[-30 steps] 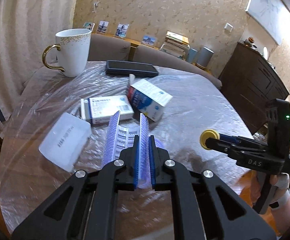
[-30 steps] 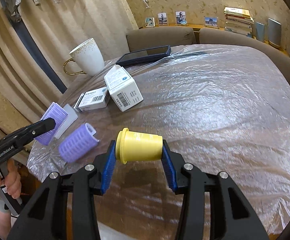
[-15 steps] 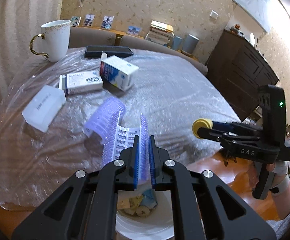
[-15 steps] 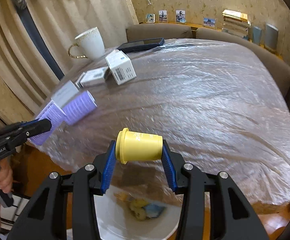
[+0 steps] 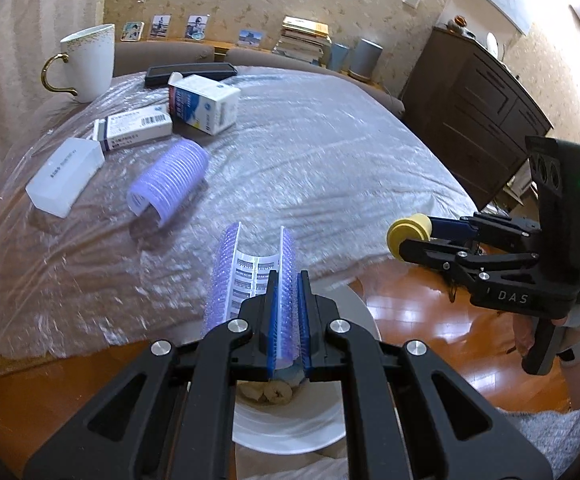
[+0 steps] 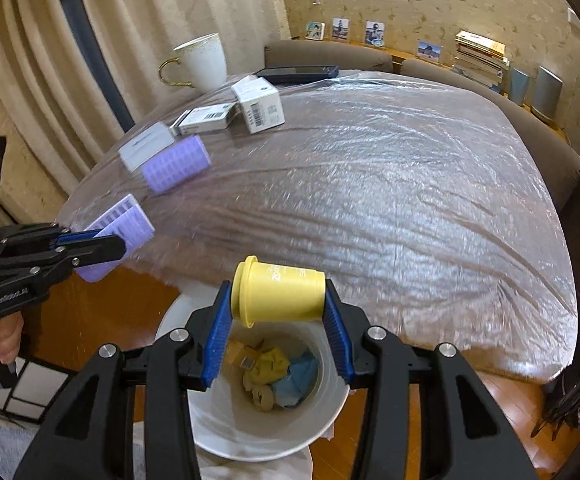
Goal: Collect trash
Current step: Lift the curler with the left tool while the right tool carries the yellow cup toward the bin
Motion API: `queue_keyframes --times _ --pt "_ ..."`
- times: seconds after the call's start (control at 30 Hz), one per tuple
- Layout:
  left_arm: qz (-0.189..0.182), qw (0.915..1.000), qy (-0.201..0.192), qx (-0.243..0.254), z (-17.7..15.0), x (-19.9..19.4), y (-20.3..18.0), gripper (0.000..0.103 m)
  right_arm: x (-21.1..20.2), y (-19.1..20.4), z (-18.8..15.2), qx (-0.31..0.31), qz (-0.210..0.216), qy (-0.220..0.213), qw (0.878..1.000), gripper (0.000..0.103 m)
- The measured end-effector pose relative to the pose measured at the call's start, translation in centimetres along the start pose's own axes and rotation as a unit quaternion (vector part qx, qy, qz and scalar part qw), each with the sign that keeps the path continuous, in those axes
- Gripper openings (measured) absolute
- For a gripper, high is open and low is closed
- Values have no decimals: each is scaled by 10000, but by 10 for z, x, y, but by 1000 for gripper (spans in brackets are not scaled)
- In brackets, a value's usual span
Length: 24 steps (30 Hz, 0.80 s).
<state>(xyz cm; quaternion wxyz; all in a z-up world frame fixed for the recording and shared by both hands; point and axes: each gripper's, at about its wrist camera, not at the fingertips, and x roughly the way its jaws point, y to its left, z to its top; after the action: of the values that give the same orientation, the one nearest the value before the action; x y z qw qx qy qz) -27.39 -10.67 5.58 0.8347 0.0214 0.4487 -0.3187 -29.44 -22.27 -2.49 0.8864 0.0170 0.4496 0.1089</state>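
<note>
My left gripper [image 5: 288,292] is shut on one wall of a purple hair roller [image 5: 250,272], held just past the table's near edge above a white bin [image 5: 290,436]. In the right wrist view the same roller [image 6: 118,236] juts from the left gripper [image 6: 90,248]. My right gripper [image 6: 278,312] is shut on a yellow plastic cup [image 6: 278,296] lying sideways, right over the bin [image 6: 329,412], which holds crumpled yellow and blue scraps [image 6: 278,376]. The left wrist view shows that cup [image 5: 407,236] at the right. A second purple roller [image 5: 170,180] lies on the table.
On the plastic-covered table [image 6: 369,200] stand a white mug [image 5: 88,64], a blue-white carton [image 5: 202,104], a flat barcode box [image 5: 134,128], a white box [image 5: 66,176] and a black tablet [image 5: 190,74]. Chairs stand behind; a dark cabinet [image 5: 469,112] is at the right.
Both grippers drew back from over the table to its near edge, each with its object still held. The white bin has come into view beneath them.
</note>
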Motion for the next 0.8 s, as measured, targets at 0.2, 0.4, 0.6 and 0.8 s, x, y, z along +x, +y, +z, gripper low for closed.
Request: queue_keyframes --times 0.2,0.4,0.6,0.8 --pt "-110 9996 171 176 -15 1 -14 11 -7 3 -16 -57 120 148 9998 43" --pt "-174 9991 337 186 -29 5 -21 11 -6 5 -30 -63 183 320 9993 43" --pt "-186 9982 542 178 -42 14 -24 11 5 8 -44 -65 228 552 9982 43" --pt "-86 9963 833 190 -57 34 -20 11 20 9 -56 -151 177 758 9969 43"
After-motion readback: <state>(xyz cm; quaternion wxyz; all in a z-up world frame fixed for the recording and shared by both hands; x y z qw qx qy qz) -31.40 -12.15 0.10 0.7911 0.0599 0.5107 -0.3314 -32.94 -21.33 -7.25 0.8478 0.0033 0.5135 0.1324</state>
